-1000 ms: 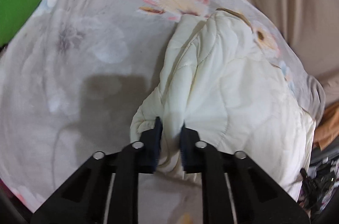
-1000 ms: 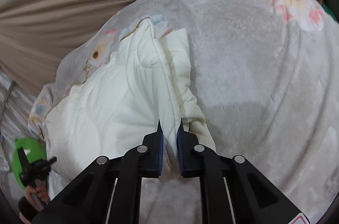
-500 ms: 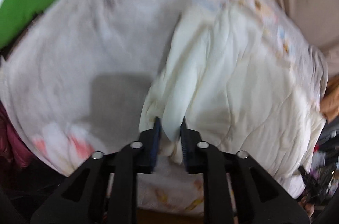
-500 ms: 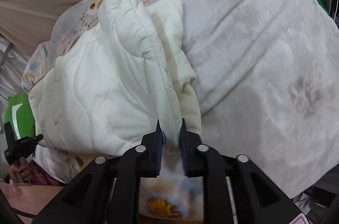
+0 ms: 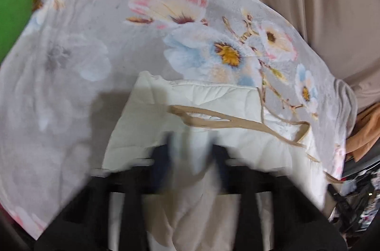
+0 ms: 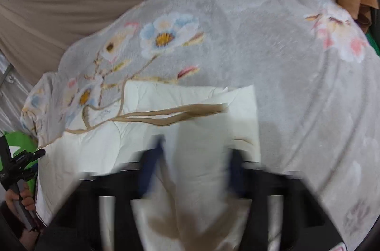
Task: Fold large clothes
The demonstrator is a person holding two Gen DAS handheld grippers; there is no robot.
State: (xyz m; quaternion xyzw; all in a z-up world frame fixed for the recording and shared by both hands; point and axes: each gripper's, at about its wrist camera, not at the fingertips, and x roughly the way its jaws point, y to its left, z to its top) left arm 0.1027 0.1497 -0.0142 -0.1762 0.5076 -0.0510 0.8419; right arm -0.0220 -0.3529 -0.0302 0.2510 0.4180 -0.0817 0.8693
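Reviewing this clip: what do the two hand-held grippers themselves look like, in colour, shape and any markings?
Both are motion-blurred. The left hand-held gripper has a black angular frame with two fingers ending in dark blue pads. The right hand-held gripper looks the same, black with blue pads, plus a small white and red sticker at its lower right corner. In the right wrist view the left one appears again, black, with a grey handle.

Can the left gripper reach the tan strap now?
Probably not yet: the left gripper has just closed on a fold of the cream garment. The tan strap lies uncovered just beyond it, so once released, the way looks free.
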